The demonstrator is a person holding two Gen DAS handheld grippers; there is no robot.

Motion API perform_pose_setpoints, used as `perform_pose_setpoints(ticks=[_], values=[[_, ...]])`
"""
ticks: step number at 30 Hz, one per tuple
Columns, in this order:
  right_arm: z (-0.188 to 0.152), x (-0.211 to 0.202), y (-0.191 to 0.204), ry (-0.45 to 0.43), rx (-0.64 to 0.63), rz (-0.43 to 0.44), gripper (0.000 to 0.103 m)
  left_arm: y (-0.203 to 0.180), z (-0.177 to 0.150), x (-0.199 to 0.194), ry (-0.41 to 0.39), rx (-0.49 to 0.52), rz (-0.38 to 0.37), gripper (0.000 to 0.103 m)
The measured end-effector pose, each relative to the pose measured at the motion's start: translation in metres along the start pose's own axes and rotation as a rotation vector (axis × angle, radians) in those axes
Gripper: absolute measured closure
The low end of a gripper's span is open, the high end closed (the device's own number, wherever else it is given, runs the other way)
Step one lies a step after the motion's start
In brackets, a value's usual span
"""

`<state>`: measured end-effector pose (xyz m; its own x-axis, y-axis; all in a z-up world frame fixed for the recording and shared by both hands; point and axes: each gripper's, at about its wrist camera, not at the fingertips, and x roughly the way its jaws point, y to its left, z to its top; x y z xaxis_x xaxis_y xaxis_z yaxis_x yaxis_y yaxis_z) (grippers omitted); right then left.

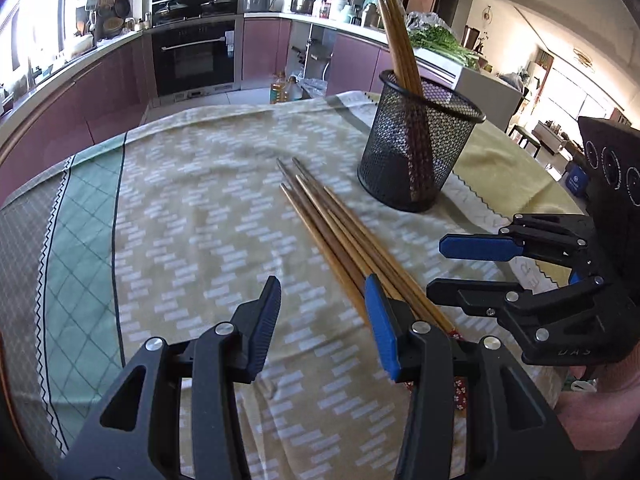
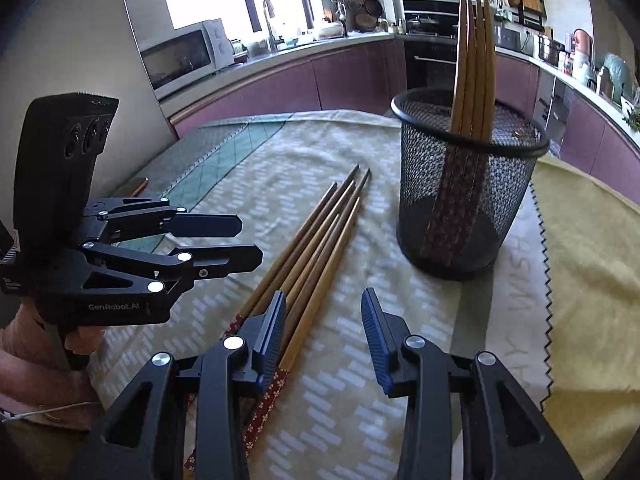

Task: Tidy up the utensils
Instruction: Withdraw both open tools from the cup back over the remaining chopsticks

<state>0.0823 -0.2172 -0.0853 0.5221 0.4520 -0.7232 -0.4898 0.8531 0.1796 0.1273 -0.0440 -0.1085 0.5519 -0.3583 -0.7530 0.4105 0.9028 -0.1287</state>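
Left gripper [image 1: 322, 324] fingers parted, empty, low over patterned cloth [image 1: 180, 220] on tabletop. Right gripper [image 2: 324, 330] likewise parted, gripping nothing. Loose chopsticks [image 1: 340, 240] bundled flat on cloth between both, passing under each gripper's inner finger. Beyond them, upright black mesh holder [image 1: 416, 152] with more chopsticks [image 1: 400, 40] leaning inside.

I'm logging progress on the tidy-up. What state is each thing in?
Black mesh cup: upright, holds four chopsticks.
Standing wooden chopsticks: leaning on its rim.
Loose wooden chopsticks: bundled flat on the cloth.
Left gripper: open, empty.
Right gripper: open, empty.
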Motion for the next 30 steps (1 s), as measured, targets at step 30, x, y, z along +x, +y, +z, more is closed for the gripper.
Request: perform_pose_setpoints(ticks=[30], values=[[0.0, 0.014, -0.005, 0.027, 0.013, -0.066, 0.072, -0.003, 0.001, 0.017, 0.058, 0.016, 0.015, 0.069]])
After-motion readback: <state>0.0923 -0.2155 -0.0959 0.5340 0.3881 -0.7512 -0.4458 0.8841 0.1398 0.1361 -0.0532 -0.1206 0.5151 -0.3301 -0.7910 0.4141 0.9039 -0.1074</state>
